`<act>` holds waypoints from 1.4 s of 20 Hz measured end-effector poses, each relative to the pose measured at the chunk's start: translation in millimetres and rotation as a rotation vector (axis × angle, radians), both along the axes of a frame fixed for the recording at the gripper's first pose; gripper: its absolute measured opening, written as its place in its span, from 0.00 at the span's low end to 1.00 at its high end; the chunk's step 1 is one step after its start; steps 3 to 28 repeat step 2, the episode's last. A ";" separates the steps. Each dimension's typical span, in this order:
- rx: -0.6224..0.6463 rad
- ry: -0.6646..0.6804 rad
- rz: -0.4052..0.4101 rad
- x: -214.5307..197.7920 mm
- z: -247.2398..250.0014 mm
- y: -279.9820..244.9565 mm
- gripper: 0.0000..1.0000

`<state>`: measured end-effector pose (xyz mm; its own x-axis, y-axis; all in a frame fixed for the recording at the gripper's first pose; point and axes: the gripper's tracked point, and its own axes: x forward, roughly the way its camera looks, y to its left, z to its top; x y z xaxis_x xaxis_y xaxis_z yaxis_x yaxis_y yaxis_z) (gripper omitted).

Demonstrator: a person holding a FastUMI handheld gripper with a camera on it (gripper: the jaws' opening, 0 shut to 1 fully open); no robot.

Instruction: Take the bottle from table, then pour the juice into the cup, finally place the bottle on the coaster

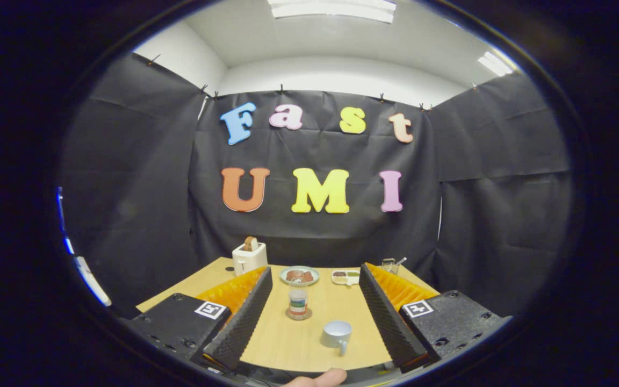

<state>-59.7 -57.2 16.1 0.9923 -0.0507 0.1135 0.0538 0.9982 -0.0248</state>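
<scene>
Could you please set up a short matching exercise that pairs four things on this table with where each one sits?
Things:
1. bottle
2. cup
3. toaster
4. plate

Places:
A. at the far side of the table, beyond the left finger
B. between the open fingers, nearest the gripper, handle toward the camera
C. just behind the bottle, holding brown food
D. upright on a round coaster, between the fingers, farther than the cup

Pairs: 1-D, 2-B, 3-A, 4-C
</scene>
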 end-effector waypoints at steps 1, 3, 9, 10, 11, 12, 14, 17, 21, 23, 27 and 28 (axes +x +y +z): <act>-0.009 0.008 0.006 -2.1 -2.0 2.4 1.00; -0.016 0.012 0.014 -3.5 -1.7 6.4 1.00; -0.016 0.012 0.014 -3.5 -1.7 6.4 1.00; -0.016 0.012 0.014 -3.5 -1.7 6.4 1.00; -0.016 0.012 0.014 -3.5 -1.7 6.4 1.00; -0.016 0.012 0.014 -3.5 -1.7 6.4 1.00; -0.016 0.012 0.014 -3.5 -1.7 6.4 1.00; -0.016 0.012 0.014 -3.5 -1.7 6.4 1.00; -0.016 0.012 0.014 -3.5 -1.7 6.4 1.00; -0.016 0.012 0.014 -3.5 -1.7 6.4 1.00; -0.016 0.012 0.014 -3.5 -1.7 6.4 1.00; -0.016 0.012 0.014 -3.5 -1.7 6.4 1.00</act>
